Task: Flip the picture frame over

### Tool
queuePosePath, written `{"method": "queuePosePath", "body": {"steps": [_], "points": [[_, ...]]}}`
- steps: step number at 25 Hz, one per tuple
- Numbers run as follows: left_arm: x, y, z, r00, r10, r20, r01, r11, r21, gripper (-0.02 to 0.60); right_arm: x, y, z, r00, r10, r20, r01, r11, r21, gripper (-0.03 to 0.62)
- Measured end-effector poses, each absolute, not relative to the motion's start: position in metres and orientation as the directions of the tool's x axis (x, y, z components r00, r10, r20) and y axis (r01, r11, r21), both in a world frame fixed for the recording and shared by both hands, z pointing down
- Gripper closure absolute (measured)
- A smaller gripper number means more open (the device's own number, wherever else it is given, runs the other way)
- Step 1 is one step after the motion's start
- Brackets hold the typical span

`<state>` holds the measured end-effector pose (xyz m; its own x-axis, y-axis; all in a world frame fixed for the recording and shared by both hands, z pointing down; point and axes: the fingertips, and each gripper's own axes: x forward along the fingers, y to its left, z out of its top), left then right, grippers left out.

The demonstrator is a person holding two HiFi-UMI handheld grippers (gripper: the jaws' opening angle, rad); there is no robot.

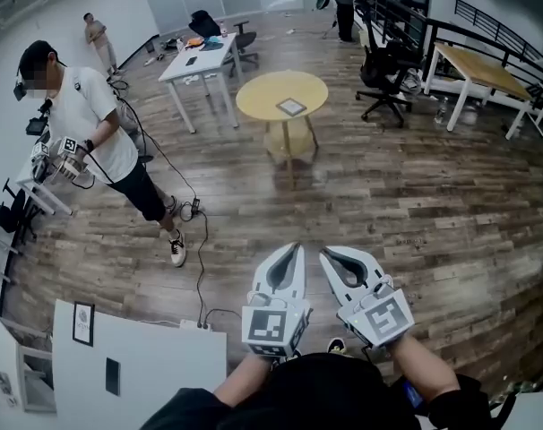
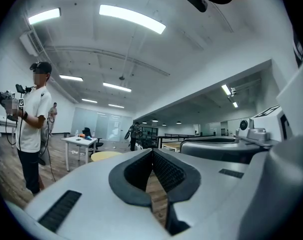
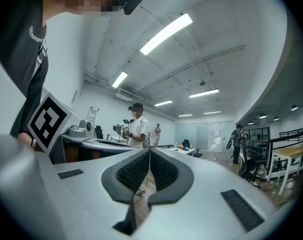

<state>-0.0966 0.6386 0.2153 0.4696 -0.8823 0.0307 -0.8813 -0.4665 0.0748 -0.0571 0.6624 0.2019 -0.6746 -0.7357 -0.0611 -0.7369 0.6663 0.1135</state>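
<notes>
A small picture frame [image 1: 290,107] lies flat on the round yellow table [image 1: 254,97] across the room, far from both grippers. I hold both grippers close to my body over the wooden floor, pointing level toward that table. The left gripper [image 1: 296,247] is shut with its tips touching and nothing between them, as the left gripper view [image 2: 152,150] also shows. The right gripper [image 1: 325,253] is shut and empty too, its pads meeting in the right gripper view [image 3: 149,149]. In the left gripper view the yellow table [image 2: 105,155] shows just beyond the jaws.
A person in a white shirt [image 1: 92,124] stands at the left holding grippers, with a cable [image 1: 198,240] trailing over the floor. A white desk [image 1: 146,365] at my lower left holds a black-framed picture [image 1: 83,322]. Further back stand a white table [image 1: 200,61], office chairs [image 1: 383,79] and a wooden desk [image 1: 482,70].
</notes>
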Motion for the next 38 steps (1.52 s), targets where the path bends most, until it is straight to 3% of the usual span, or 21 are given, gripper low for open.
{"method": "queuePosePath", "body": {"steps": [15,21,26,30,38], "points": [[-0.155,0.662,0.231,0.496,-0.868,0.018,-0.864,-0.491,0.109,0.558,-0.098,0.676,0.215,-0.642,-0.765,-0.053,-0.765,0.635,0.102,0.576],[-0.150,0.641,0.236,0.495,-0.868,0.028,-0.866,-0.491,0.096,0.558,-0.094,0.656,0.219,-0.646,-0.762,-0.054,-0.762,0.638,0.113,0.576],[-0.137,0.620,0.240,0.469,-0.880,0.080,-0.883,-0.463,0.077,0.558,-0.079,0.633,0.222,-0.651,-0.759,0.014,-0.752,0.647,0.125,0.576],[-0.116,0.595,0.238,0.465,-0.882,0.075,-0.885,-0.463,0.038,0.558,-0.056,0.603,0.223,-0.644,-0.763,-0.048,-0.763,0.637,0.111,0.576],[-0.041,0.521,0.255,0.490,-0.867,0.093,-0.871,-0.492,0.003,0.558,0.018,0.528,0.246,-0.620,-0.784,-0.035,-0.784,0.617,0.067,0.576]]}}
